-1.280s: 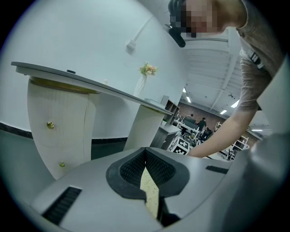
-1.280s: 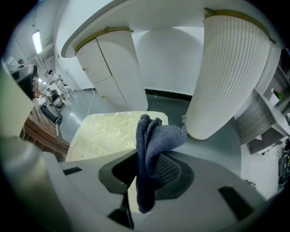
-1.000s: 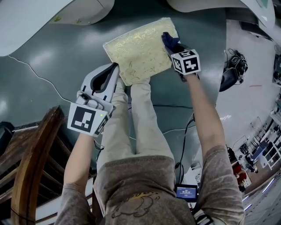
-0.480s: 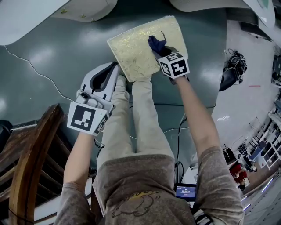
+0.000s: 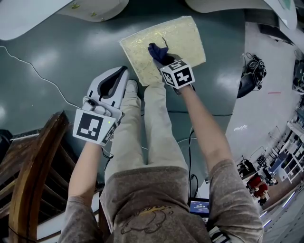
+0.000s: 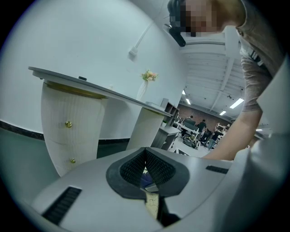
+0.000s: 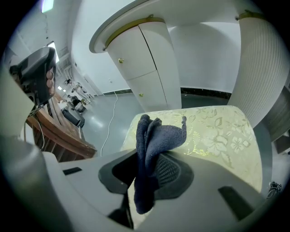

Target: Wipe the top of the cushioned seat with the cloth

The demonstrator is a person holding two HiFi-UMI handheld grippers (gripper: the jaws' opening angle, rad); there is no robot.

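The cushioned seat (image 5: 183,38) is a pale yellow square pad with a floral pattern, lying ahead of the person's feet. My right gripper (image 5: 159,53) is shut on a dark blue cloth (image 5: 157,51), which rests on the seat's near left part. In the right gripper view the cloth (image 7: 152,145) bunches up between the jaws, with the seat (image 7: 222,136) beyond. My left gripper (image 5: 118,76) hangs left of the seat over the floor, its jaws pressed together with nothing between them (image 6: 146,164).
A dark wooden chair frame (image 5: 33,175) stands at the lower left. White rounded cabinets (image 5: 95,7) line the far side. A thin cable (image 5: 33,76) crosses the grey-green floor. The person's legs (image 5: 142,128) reach to the seat's near edge.
My right gripper has dragged the cloth from the seat's right edge leftward and nearer, across the cushion. The left gripper has stayed where it was.
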